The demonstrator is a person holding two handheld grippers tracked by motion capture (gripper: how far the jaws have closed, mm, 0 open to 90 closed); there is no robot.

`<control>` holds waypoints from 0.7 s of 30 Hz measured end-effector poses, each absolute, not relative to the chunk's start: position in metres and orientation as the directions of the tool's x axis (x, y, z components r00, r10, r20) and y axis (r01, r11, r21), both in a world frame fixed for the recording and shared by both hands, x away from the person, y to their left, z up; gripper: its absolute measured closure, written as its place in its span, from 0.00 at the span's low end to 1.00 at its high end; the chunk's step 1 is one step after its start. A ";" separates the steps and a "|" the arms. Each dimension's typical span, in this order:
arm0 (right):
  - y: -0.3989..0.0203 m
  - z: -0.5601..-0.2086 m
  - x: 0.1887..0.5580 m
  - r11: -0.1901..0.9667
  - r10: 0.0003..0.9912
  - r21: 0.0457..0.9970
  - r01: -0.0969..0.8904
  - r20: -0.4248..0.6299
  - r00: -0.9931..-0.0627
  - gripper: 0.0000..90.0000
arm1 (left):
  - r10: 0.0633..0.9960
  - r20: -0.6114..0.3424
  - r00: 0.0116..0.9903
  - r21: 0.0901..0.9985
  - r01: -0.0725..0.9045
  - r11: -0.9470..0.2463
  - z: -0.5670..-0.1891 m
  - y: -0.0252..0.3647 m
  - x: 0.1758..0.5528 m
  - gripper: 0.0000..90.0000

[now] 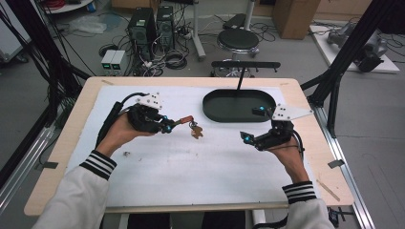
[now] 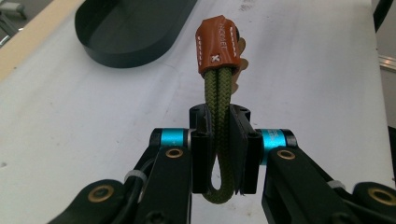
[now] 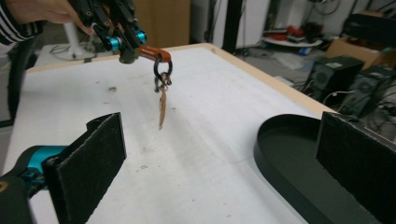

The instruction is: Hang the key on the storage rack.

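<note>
Above the table: the keychain (image 1: 190,125) hung in the air, left of the black tray (image 1: 239,106).
Left tongs (image 2: 223,135): pinched on its green cord loop (image 2: 219,109).
Right tongs (image 3: 224,161): wide apart, holding nothing.
Handling: probably light; cord soft, keys (image 3: 162,100) swinging freely.
Best hold: likely the cord, below the leather cap (image 2: 218,44).

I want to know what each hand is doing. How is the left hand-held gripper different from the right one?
The left hand-held gripper is shut on the green cord loop of a keychain; the right hand-held gripper is open and holds nothing. The left one lifts the keychain so its ring and keys dangle above the white table cover; the right one sits beside the black tray. Both have black jaws and blue parts.
</note>
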State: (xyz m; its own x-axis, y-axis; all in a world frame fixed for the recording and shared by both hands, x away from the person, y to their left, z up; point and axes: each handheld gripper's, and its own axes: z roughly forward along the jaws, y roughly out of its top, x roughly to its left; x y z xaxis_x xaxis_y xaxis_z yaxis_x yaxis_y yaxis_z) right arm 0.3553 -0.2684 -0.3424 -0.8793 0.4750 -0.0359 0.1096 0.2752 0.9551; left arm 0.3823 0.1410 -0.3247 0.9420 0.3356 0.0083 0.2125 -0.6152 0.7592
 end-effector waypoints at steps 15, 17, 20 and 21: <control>-0.228 -0.321 0.379 0.429 0.308 0.899 0.093 -0.048 -0.950 0.01 | 0.253 -0.018 0.967 0.767 0.176 -0.617 -0.327 0.117 0.375 0.88; -0.221 -0.319 0.380 0.458 0.281 0.885 0.087 -0.052 -0.958 0.01 | 0.246 -0.018 0.969 0.764 0.172 -0.622 -0.327 0.114 0.374 0.88; -0.210 -0.316 0.382 0.481 0.246 0.874 0.069 -0.059 -0.967 0.01 | 0.232 -0.015 0.973 0.760 0.162 -0.630 -0.326 0.110 0.374 0.88; -0.207 -0.315 0.383 0.487 0.236 0.871 0.065 -0.060 -0.970 0.01 | 0.224 -0.017 0.975 0.759 0.158 -0.631 -0.326 0.109 0.374 0.88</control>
